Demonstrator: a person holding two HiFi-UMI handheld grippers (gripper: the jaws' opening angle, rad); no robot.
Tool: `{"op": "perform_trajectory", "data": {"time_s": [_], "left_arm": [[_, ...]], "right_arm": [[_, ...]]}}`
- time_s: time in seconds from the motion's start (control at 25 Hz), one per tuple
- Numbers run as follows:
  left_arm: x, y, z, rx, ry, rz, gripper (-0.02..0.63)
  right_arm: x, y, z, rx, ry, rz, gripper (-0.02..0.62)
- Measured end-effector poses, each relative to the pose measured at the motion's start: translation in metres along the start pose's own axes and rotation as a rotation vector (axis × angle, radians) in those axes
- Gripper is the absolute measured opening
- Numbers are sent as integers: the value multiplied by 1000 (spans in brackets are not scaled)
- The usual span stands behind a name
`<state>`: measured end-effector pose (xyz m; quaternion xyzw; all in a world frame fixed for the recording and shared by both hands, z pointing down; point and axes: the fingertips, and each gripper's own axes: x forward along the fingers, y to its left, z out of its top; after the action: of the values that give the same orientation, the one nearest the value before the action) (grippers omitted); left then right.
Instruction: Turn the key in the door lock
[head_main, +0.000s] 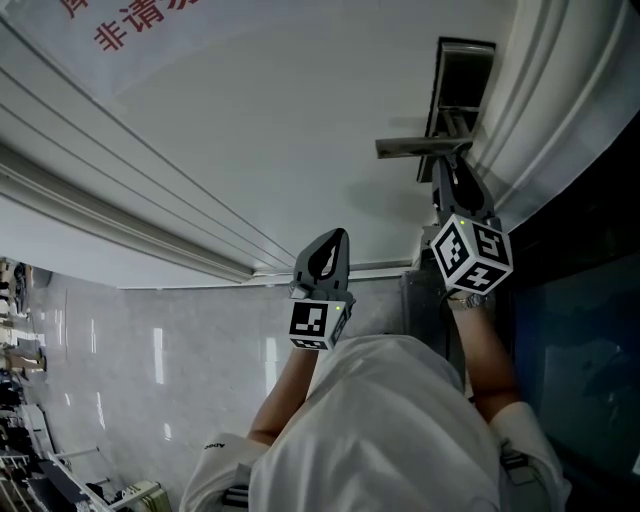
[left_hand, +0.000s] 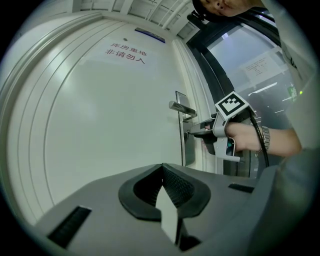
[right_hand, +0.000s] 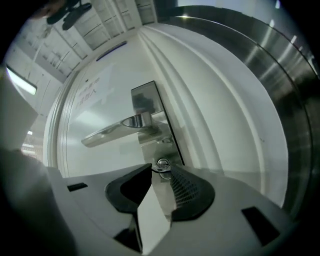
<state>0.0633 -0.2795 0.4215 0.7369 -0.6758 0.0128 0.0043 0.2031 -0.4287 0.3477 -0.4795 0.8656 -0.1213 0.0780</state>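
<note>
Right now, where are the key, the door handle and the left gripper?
key (right_hand: 160, 168), right gripper view, its head
door handle (right_hand: 112, 131), right gripper view, mid-lever
left gripper (left_hand: 161, 166), left gripper view, closed fingertips

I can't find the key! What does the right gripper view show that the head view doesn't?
Only the right gripper view: the small silver metal key in the round lock, pinched between the right tongs. Only the head view: the grey left tongs, the person's arms, the shiny pale floor. Both: the silver lever door handle and the white door.
</note>
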Motion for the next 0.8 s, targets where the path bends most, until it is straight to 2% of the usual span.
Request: {"op": "perform_trajectory", "data": {"time_s": [0.16,0.48,0.68,0.8], "left_arm": [[-3,5,-4,-5,18,13,9],[-5,8,-3,-5,2,20,9],[-4,7,-3,-4,3,16,9],[-3,5,-4,-3,5,12,9]], "right_arm": [[0,-2,0,207,-3,19,119],[0,-7,-4,597,-7,75,120],[1,-7,-5,725,9,108,120],[0,-10,-8,867,18,129,120]]}}
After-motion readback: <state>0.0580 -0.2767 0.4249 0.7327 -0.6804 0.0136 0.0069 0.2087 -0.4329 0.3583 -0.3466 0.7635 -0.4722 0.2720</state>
